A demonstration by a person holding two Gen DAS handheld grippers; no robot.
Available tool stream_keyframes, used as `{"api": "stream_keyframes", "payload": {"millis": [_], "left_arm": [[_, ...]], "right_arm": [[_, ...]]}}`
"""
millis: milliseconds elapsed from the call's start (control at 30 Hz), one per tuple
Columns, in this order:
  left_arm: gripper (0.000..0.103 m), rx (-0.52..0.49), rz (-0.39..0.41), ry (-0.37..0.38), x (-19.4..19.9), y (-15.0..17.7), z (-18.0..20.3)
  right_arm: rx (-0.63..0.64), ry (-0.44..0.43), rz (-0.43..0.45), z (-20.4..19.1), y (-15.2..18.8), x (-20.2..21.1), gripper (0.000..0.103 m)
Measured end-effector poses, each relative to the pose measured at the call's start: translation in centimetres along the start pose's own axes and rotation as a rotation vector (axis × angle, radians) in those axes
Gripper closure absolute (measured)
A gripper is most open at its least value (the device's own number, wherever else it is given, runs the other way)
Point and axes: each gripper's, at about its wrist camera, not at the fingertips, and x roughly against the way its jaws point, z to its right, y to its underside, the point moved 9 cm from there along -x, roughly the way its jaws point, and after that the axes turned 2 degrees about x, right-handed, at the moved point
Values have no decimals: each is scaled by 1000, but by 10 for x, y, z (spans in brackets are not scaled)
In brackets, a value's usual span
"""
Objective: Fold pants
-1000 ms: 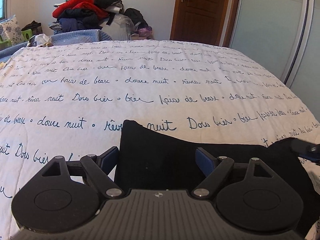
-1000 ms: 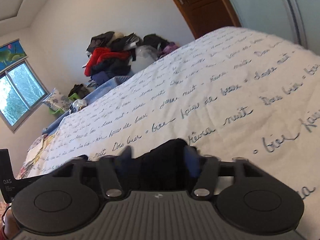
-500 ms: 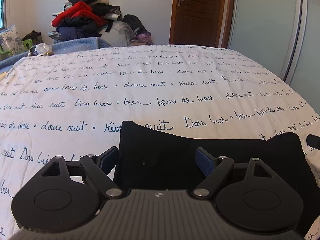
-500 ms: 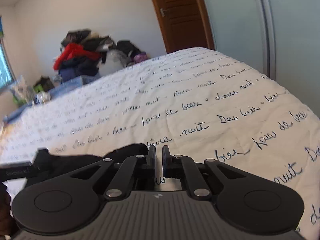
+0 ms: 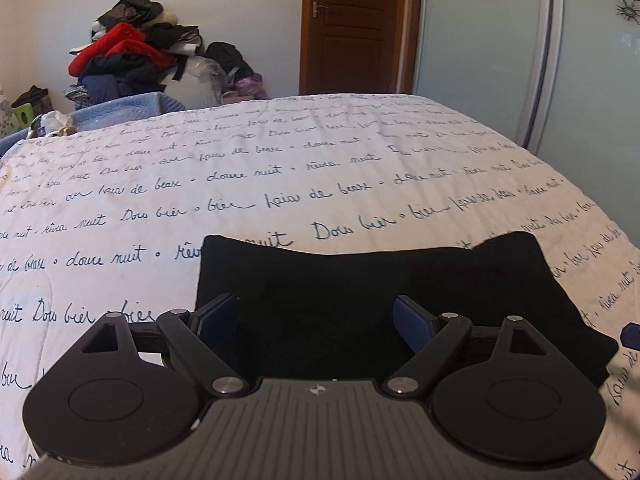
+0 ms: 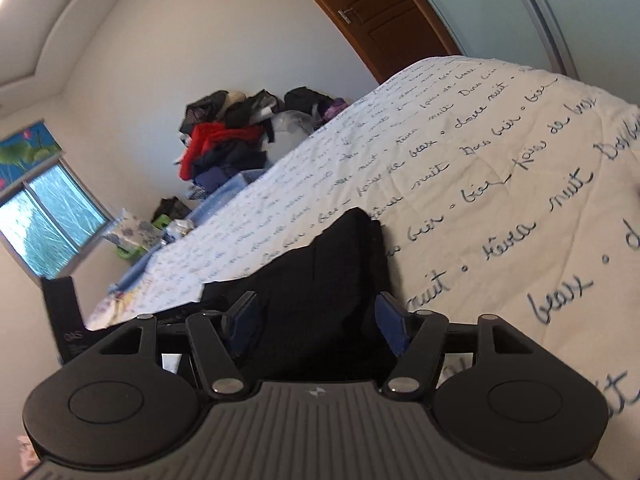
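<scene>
The black pants (image 5: 360, 280) lie folded into a flat rectangle on the white bedcover with blue script (image 5: 280, 184). My left gripper (image 5: 312, 314) hovers over their near edge, jaws wide and still opening, and its pads touch nothing. In the right wrist view the pants (image 6: 328, 264) end in a raised fold ahead of my right gripper (image 6: 316, 314). Its jaws are opening; black cloth shows between the blue pads (image 6: 392, 322) without being pinched. One blue fingertip of the right gripper (image 5: 631, 334) shows at the edge of the left wrist view.
A pile of clothes (image 5: 128, 56) sits beyond the bed's far left corner. A brown door (image 5: 352, 28) and a sliding wardrobe (image 5: 484, 60) stand behind. The bed drops off at its right edge (image 5: 592, 200). A window (image 6: 48, 216) is on the left wall.
The right gripper was shut and empty beside the pants half a second ago; now it is open, rolled, with the pants' end in front. The left gripper shifted slightly and stayed open.
</scene>
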Motion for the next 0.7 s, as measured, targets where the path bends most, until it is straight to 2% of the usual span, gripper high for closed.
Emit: {"api": "stream_keyframes", "payload": {"millis": [133,300,433,600,633,667,700], "left_arm": [[16,5,6,-1,3,3,1],[16,4,-1,-5,5,5,-1],[16,8,5,-13,8,4,-4],[16,18,2,-5,10,5,-4],[16,17,6,-5,10,5,-3],[16,13,3,-5,10,6,-2],[16,10,-3,-3,10,6,-1]], "right_arm": [[-17,-44,-59,-10,13,1,38],[-12,-67,-118,-18,30,-19,38],[-7,-76,-76,-20,21,-26,38],[-24,18,-41,-2,5,-41,40],[-41,8,-38,0,4,-43,48],[-50,2,-48,1,5,-46,73],[-48,7,-67,1,8,-50,87]]}}
